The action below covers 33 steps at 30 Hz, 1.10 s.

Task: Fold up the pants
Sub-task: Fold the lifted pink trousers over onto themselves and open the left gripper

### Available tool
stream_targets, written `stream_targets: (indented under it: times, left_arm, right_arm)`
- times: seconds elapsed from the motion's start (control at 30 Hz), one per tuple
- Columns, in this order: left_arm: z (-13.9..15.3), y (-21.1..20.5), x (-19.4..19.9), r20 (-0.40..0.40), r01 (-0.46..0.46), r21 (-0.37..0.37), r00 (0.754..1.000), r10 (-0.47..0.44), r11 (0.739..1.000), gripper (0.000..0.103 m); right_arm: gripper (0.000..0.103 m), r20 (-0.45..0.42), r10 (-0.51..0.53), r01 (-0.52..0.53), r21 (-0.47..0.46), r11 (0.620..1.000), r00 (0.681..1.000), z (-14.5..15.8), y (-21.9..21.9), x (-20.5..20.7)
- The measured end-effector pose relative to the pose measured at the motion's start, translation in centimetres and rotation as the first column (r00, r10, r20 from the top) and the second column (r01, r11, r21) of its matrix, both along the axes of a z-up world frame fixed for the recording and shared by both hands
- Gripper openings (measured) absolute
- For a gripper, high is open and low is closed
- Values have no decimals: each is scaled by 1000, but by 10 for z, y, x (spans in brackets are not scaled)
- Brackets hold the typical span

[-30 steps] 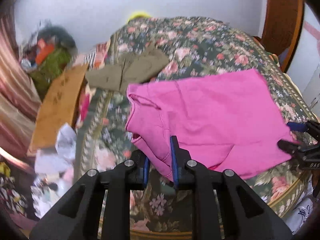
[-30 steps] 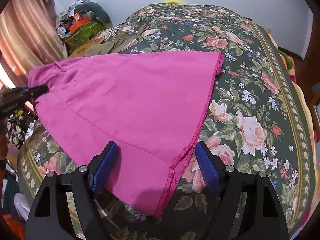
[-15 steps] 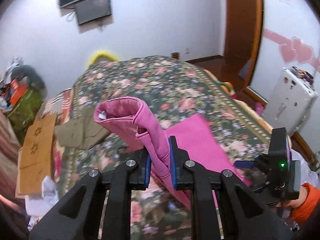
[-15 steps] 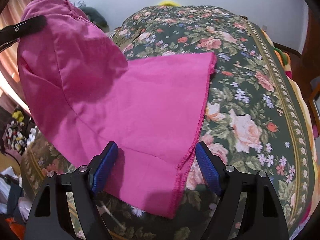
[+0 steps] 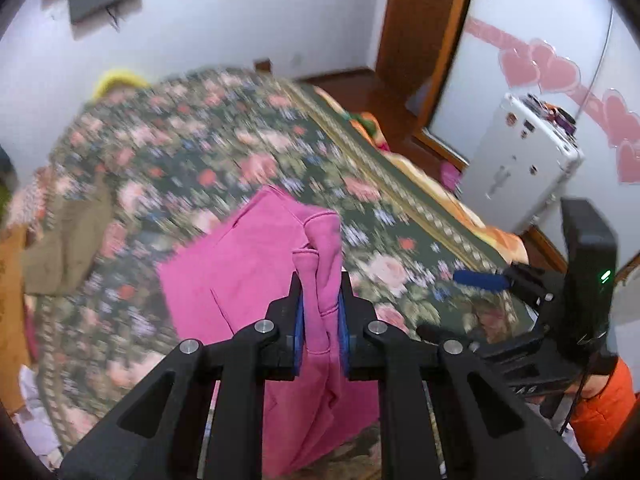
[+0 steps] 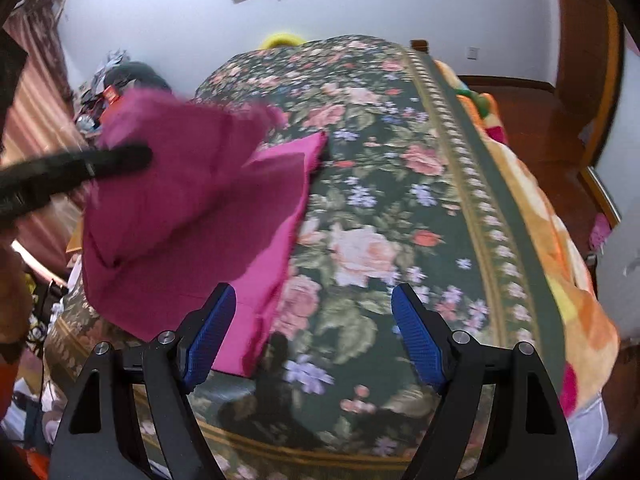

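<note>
The pink pants [image 5: 240,264] lie partly on the floral bedspread [image 5: 192,152]. My left gripper [image 5: 320,320] is shut on a bunched edge of the pants and holds it lifted above the bed. In the right wrist view the lifted pink cloth [image 6: 180,184] hangs over the flat part, with the left gripper's dark finger [image 6: 80,168] blurred at the left. My right gripper [image 6: 312,336] is open and empty above the near edge of the bed, just right of the pants; it also shows in the left wrist view [image 5: 480,282].
An olive-brown garment [image 5: 68,240] lies at the bed's far left. An orange blanket [image 6: 560,240] hangs over the right side of the bed. A white case [image 5: 520,164] stands by the wall. Clutter sits by the curtain [image 6: 36,92].
My left gripper has carried the held edge of the pants to the right, over the flat part. My right gripper has drawn back to the right, off the pants' hem.
</note>
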<state>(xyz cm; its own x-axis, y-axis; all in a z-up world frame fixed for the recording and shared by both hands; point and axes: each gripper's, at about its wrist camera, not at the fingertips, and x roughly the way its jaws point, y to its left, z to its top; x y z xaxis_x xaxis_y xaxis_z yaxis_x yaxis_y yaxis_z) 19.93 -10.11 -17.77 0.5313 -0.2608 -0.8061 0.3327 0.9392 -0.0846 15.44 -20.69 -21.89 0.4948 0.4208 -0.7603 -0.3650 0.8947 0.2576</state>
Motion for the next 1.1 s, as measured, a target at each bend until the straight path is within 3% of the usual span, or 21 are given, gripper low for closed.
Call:
stream_targets:
  times: [0.17, 0.27, 0.3, 0.4, 0.43, 0.57, 0.7, 0.93, 1.1]
  left_arm:
    - [-37, -11, 4, -123, 30, -34, 992, -34, 999, 14]
    - [-40, -15, 0, -141, 69, -32, 987, -73, 997, 17]
    - [-38, -15, -2, -134, 79, -22, 988, -81, 997, 24]
    - [-24, -10, -8, -80, 85, -1, 993, -85, 996, 59]
    - [-19, -6, -8, -58, 78, 3, 995, -77, 997, 62]
    - [2, 25, 2, 10, 1, 30, 1000, -1, 1000, 62]
    - [2, 57, 30, 23, -92, 77, 996, 91, 993, 63]
    - [-29, 105, 93, -23, -193, 180, 979, 200, 965, 63]
    - [-58, 115, 131, -102, -182, 173, 974, 201, 968, 65]
  right_arm:
    - [77, -7, -34, 34, 12, 999, 999, -1, -14, -2]
    - [78, -6, -41, 41, 16, 999, 999, 0, -17, -4]
    - [78, -6, -42, 42, 17, 999, 999, 0, -17, -5]
    - [78, 1, -44, 44, 26, 999, 999, 4, -15, -4]
    - [78, 9, -43, 43, 28, 999, 999, 7, -13, -4]
    - [78, 40, -37, 35, 46, 998, 998, 17, -6, -1]
    - [78, 51, -19, 15, 73, 997, 999, 21, 9, 6]
    - [78, 1, 34, -34, -7, 999, 999, -8, 37, 13]
    - [78, -54, 41, -41, -5, 999, 998, -30, 34, 13]
